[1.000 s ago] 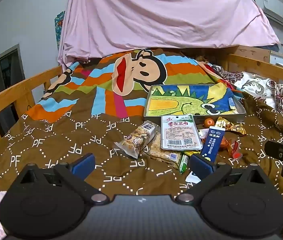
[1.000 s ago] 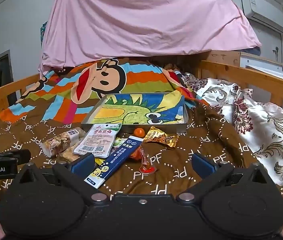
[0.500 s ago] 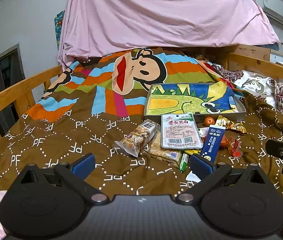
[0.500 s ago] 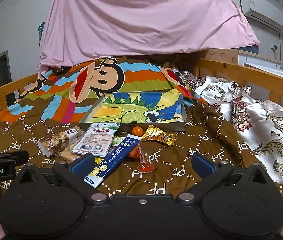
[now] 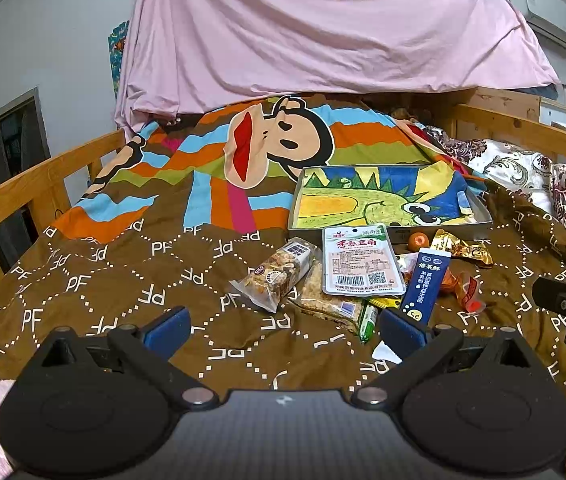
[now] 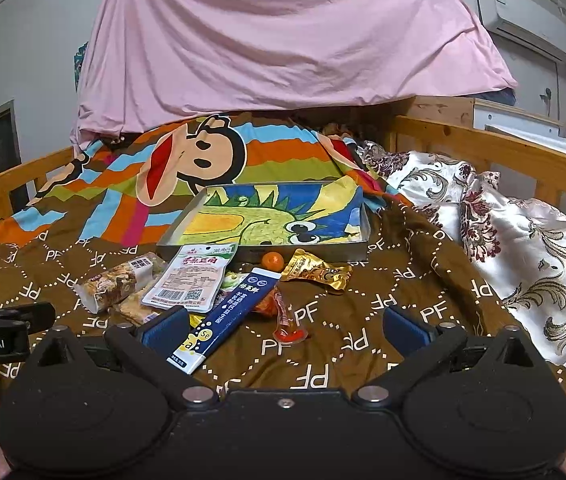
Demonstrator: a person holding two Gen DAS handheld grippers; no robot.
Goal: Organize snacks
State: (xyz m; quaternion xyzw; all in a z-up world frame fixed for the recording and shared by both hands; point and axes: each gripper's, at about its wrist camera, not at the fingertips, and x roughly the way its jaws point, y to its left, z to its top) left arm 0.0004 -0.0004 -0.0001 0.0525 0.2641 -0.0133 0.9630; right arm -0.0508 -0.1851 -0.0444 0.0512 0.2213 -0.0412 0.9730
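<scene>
A loose heap of snack packets lies on the brown patterned bedspread (image 5: 123, 280) just in front of the shallow metal tray with a dinosaur-print lining (image 5: 383, 200), which looks ready to receive them. The long blue sachet (image 6: 227, 316) lies nearest. The left gripper (image 5: 283, 330) and right gripper (image 6: 283, 328) both hover low, level, jaws spread wide and empty, pointing at the heap.

A bed (image 5: 131, 280) with a brown patterned quilt (image 6: 363, 320) fills the view. At its centre lie scattered snack packets (image 5: 359, 260). A metal tray (image 6: 363, 246) sits at their 12 o'clock.
</scene>
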